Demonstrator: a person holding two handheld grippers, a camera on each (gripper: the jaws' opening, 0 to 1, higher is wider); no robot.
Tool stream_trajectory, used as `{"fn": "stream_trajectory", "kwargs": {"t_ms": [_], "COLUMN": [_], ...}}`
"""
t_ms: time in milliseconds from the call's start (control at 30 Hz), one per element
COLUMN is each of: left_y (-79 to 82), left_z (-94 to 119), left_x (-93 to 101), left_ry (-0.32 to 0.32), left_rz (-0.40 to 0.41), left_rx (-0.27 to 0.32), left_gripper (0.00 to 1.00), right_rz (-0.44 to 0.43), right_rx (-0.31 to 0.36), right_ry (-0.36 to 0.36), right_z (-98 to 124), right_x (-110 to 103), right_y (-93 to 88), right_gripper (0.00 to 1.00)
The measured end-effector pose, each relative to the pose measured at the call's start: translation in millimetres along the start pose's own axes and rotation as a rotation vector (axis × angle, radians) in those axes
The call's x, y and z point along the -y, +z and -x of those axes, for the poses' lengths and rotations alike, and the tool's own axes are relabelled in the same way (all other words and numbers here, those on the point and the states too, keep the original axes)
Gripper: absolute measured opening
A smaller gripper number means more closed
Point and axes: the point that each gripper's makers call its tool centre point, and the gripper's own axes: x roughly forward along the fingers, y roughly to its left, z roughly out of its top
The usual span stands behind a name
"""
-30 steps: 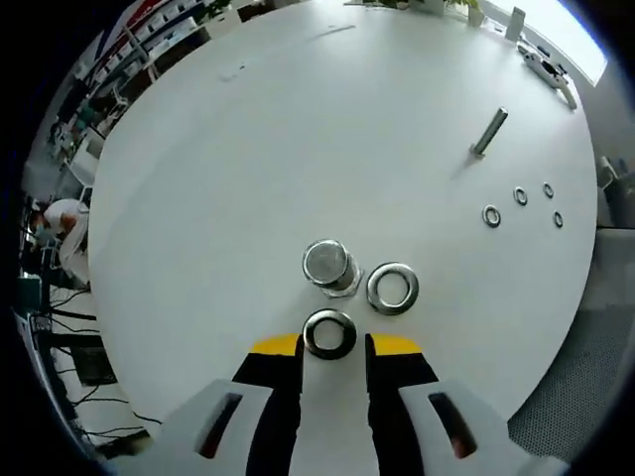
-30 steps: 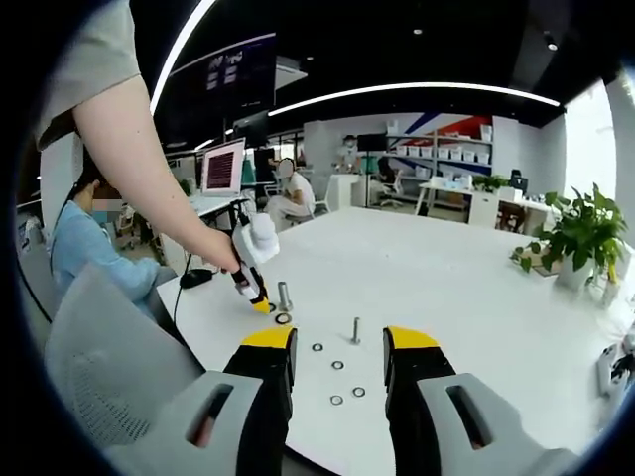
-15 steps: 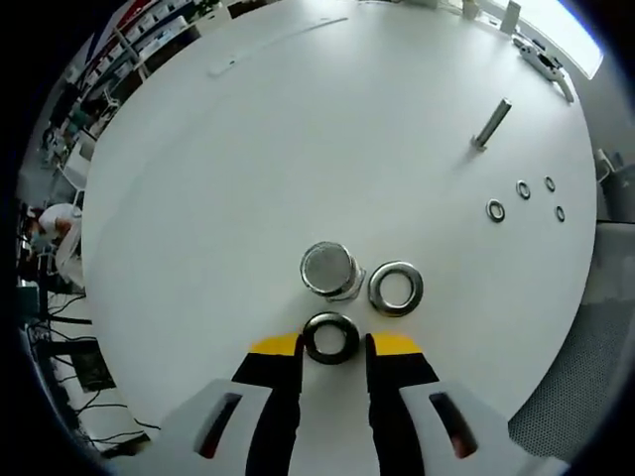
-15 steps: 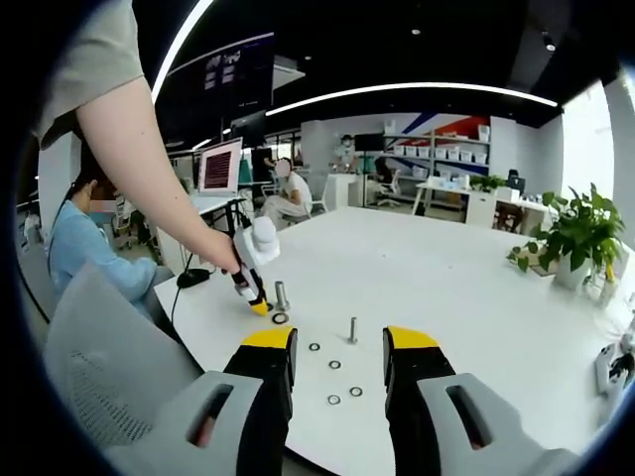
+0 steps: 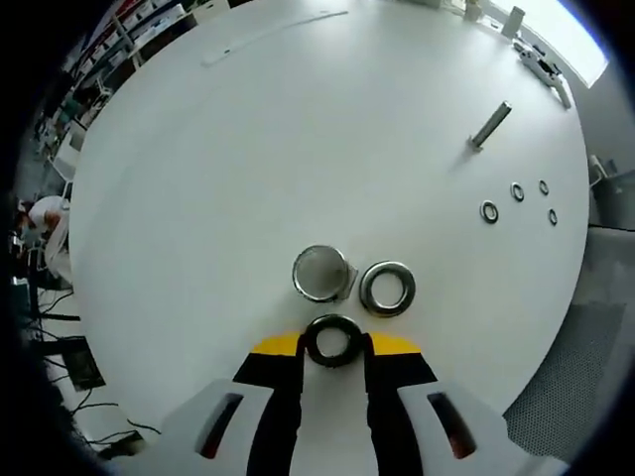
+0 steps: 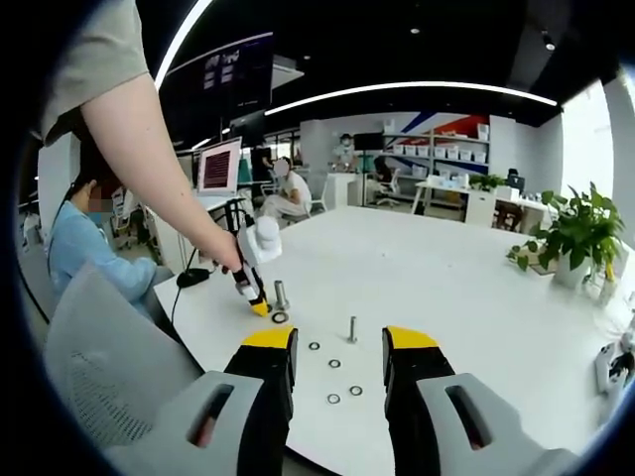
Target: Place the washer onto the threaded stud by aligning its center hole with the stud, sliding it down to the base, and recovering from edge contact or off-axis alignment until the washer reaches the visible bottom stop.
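In the left gripper view my left gripper (image 5: 332, 342) is shut on a dark metal washer (image 5: 332, 340), held flat between the yellow fingertips (image 5: 276, 346). Just beyond it the threaded stud (image 5: 320, 273) stands upright on the white table (image 5: 248, 149), seen end-on. A second large washer (image 5: 387, 288) lies flat to the stud's right. In the right gripper view the left gripper (image 6: 260, 306) is low beside the stud (image 6: 282, 295), with a washer (image 6: 281, 317) on the table by it. My right gripper (image 6: 337, 347) hangs open above the table edge, holding nothing.
A small bolt (image 5: 489, 126) and several small washers (image 5: 489, 211) sit at the far right of the round table. The right gripper view shows the same bolt (image 6: 351, 329), a person's arm (image 6: 149, 169), a grey chair (image 6: 99, 367) and a potted plant (image 6: 585, 238).
The left gripper view has drifted a little. The washer now sits slightly deeper between the yellow tips and looks darker. The right gripper view is nearly unchanged.
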Motion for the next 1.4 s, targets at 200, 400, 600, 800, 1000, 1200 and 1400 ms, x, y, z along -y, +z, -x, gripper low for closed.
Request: {"fn": "stream_trajectory", "kwargs": {"t_ms": [200, 400, 600, 800, 1000, 1200, 1400], "left_y": [-2.9, -4.7, -4.4, -4.0, -4.3, -2.4, -1.8], "left_z": [7, 9, 6, 5, 4, 2, 1], "left_x": [6.4, 9.8, 5.6, 3.6, 0.6, -1.4, -2.2], "left_ry": [0.008, 0.022, 0.0, 0.001, 0.008, 0.009, 0.011], "left_rz": [0.018, 0.029, 0.024, 0.026, 0.041, 0.043, 0.046], "left_rx": [-0.003, 0.004, -0.027, -0.041, -0.027, -0.018, -0.043], "left_gripper": [0.22, 0.22, 0.23, 0.23, 0.22, 0.22, 0.22], "right_rz": [0.0, 0.001, 0.001, 0.004, 0.011, 0.013, 0.011], "right_rx": [-0.002, 0.002, -0.007, -0.008, -0.012, -0.019, -0.02], "right_ry": [-0.001, -0.004, -0.004, -0.002, 0.006, 0.007, 0.006], "right_z": [0, 0, 0, -1, -2, -2, -2], "right_x": [0, 1, 1, 0, -1, -1, -1], "right_y": [-0.2, 0.8, -1.1, -1.2, -1.1, -2.4, -2.9], "right_gripper": [0.36, 0.36, 0.36, 0.36, 0.36, 0.35, 0.35]}}
